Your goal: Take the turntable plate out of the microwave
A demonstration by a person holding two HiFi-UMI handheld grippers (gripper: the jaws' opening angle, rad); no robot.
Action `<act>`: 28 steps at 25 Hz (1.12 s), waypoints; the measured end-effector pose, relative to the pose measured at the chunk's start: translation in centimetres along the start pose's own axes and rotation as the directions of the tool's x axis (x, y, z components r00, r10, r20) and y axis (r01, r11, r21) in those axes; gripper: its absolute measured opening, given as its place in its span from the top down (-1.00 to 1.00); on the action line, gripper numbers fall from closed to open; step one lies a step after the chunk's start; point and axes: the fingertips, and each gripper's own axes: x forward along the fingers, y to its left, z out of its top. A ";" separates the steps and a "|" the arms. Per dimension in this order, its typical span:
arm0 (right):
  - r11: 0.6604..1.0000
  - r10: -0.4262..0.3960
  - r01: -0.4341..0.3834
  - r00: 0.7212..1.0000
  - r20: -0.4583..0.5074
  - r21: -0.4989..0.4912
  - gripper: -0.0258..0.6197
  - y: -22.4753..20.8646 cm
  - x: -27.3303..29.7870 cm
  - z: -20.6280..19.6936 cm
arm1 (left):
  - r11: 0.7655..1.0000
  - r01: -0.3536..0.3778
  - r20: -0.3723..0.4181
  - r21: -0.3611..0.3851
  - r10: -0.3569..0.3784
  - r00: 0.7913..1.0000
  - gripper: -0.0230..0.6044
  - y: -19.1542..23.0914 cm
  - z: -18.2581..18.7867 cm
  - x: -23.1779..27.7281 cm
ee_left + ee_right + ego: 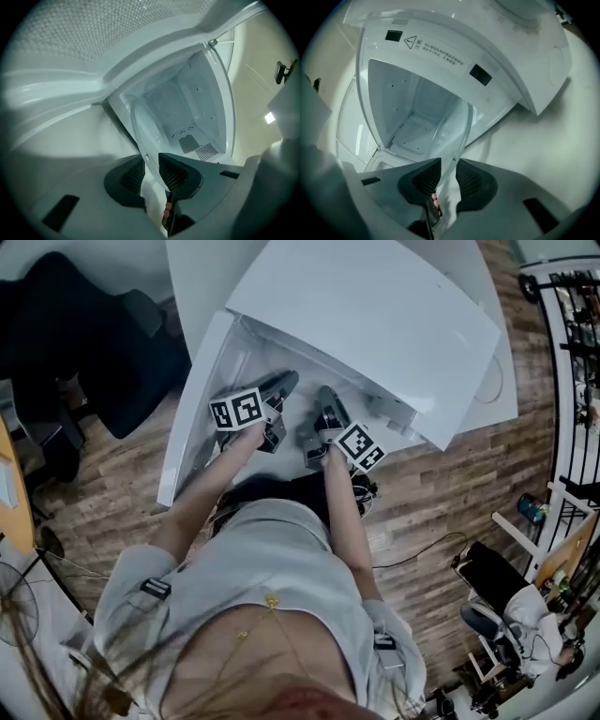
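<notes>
1. Glass, clear and thin, the turntable plate is at the mouth of the open microwave, and both gripper views see it nearly edge-on. Neither view lets you tell whether its far edge is still inside.
2. Your left gripper is pinching the plate's rim. The two ribbed pads stand only a narrow way apart, with the glass edge running straight down between them and meeting both.
3. Your right gripper has the opposite side of the rim. Its jaws are also nearly together, and the glass is wedged between the dark pads.
4. In the head view both grippers point into the opening side by side, their marker cubes turned up towards you.
5. Behind the plate lies the white cavity, with small holes dotting its walls.
6. A warning label runs along the frame above the opening.
7. The door hangs wide on your left, over the wooden floor.
</notes>
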 end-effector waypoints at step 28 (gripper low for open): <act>0.997 0.029 -0.029 1.000 -0.002 0.077 0.67 -0.1 -2.7 -2.8 | 0.996 0.073 0.128 -0.050 -0.066 0.990 0.34 0.1 0.3 -0.3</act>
